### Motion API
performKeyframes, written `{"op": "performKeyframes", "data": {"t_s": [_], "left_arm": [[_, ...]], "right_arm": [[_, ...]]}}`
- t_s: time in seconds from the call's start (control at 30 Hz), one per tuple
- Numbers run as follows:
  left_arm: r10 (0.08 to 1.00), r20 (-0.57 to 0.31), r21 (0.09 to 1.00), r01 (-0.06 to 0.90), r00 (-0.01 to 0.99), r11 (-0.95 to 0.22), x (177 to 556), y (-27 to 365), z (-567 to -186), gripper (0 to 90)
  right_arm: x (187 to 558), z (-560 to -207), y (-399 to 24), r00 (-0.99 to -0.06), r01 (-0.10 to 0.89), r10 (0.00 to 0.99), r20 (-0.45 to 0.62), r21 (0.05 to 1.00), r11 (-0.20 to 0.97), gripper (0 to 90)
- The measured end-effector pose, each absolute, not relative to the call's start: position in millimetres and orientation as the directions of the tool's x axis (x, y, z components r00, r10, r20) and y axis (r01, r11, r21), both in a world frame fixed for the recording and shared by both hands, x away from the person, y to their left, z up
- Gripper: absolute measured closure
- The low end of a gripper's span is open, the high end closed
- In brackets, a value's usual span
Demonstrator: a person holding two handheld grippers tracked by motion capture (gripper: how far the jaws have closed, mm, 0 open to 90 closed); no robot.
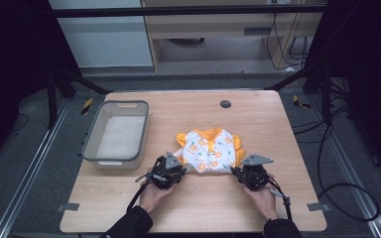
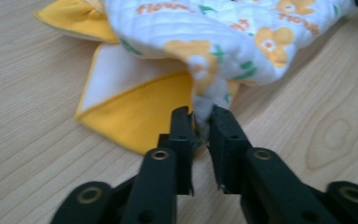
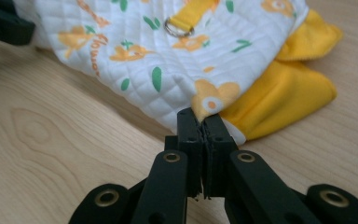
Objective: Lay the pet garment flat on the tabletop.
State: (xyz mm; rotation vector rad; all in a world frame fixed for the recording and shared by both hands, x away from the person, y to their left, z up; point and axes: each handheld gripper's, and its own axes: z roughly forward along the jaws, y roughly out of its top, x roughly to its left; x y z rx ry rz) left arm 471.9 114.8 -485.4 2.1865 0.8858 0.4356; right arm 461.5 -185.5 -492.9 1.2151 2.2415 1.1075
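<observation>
We see a little quilted baby top (image 1: pixel 210 150) lying on the wooden bench (image 1: pixel 258 119), near the middle and close to the person. It is white with orange flowers and green leaves, and it has yellow sleeves and yellow trim. A small metal ring (image 3: pixel 178 27) sits on a yellow strap on its front.

Our left hand-held gripper (image 1: pixel 170 168) is at the near left corner of the top. Its jaws are nearly closed and pinch a bunched bit of the white cloth (image 2: pixel 204 108) between them.

Our right hand-held gripper (image 1: pixel 253 173) is at the near right corner. Its jaws are pressed tight together on the edge of the cloth, just beside a yellow sleeve (image 3: pixel 279 95).

A grey plastic bin (image 1: pixel 115 134) stands on the bench to the left, well apart from the top.
</observation>
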Motion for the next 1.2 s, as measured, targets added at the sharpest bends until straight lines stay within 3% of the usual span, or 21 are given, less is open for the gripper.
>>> {"op": "performKeyframes", "data": {"t_s": [0.23,0.77,0.93,1.2], "left_arm": [[0.687,-0.007,0.760,0.451,0.726,-0.468,459.0,119.2,-463.4,89.0],[0.650,-0.071,0.831,0.406,0.757,-0.382,438.3,135.5,-410.0,89.6],[0.700,-0.076,0.811,0.453,0.710,-0.370,463.2,129.9,-414.9,89.6],[0.752,-0.040,0.754,0.513,0.658,-0.409,497.7,116.3,-451.3,89.3]], "right_arm": [[447.6,-473.2,-188.2,-0.592,0.500,0.803,0.065,0.811,0.303,88.1],[421.9,-418.9,-196.6,-0.645,0.417,0.758,0.099,0.876,0.241,88.0],[446.3,-416.5,-191.8,-0.593,0.458,0.796,0.124,0.865,0.206,86.7],[500.9,-463.1,-182.0,-0.471,0.549,0.878,0.085,0.807,0.217,83.7]]}}
